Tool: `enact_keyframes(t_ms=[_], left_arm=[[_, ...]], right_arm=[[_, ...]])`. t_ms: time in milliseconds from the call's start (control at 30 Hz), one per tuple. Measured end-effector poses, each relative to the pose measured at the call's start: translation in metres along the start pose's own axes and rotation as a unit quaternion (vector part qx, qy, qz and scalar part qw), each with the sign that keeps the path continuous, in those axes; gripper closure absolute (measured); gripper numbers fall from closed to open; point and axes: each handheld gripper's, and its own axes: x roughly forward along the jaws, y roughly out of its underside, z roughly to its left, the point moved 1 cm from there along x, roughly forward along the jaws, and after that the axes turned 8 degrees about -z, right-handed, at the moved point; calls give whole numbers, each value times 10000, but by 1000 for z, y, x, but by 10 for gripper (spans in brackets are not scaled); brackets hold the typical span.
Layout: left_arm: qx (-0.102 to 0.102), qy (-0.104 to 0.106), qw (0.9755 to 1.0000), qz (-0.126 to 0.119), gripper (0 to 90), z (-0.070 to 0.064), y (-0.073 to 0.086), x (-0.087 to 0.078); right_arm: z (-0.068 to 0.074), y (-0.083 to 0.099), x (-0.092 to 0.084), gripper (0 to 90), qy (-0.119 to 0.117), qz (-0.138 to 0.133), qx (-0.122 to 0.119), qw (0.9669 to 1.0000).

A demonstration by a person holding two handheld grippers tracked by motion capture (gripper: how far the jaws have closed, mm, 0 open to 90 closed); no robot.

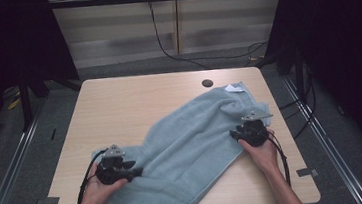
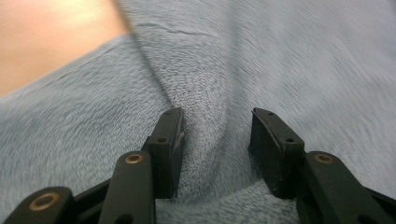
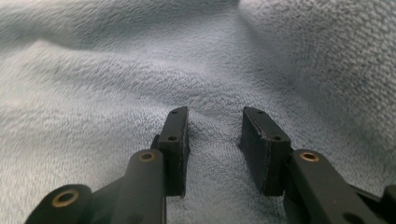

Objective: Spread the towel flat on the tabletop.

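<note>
High view: a pale blue towel (image 1: 193,146) lies rumpled and slantwise across the surface (image 1: 119,108), from the near left to the far right corner. The left hand-held gripper (image 1: 134,173) sits at the towel's near left edge, and the right hand-held gripper (image 1: 236,134) at its right edge.

Left gripper view: the jaws stand apart, with a raised fold of towel (image 2: 217,140) between them, not pinched.

Right gripper view: the jaws stand apart over flat towel (image 3: 215,140), gripping nothing.
</note>
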Motion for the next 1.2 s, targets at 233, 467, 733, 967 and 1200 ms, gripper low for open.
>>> enact_keyframes(t_ms=[233, 467, 733, 967, 1200], left_arm=[[-108, 90, 9987, -497, 619, 13, -19, -5], [-97, -185, 9992, -355, 749, 42, -26, 13], [137, -963, 9950, -240, 800, 45, -1, -9], [-142, -840, 9959, -313, 795, 44, 19, -33], [107, -634, 9968, -477, 678, 38, -2, -20]], right_arm=[[13, -7, 10, 500, -286, 66, -38, 9996], [37, -15, 6, 500, -641, -21, -125, 9979], [63, -1, -26, 491, -1080, 26, -187, 9940], [75, 25, -46, 484, -1018, 261, -454, 9934], [79, 26, -42, 483, -1067, 128, -506, 9929]])
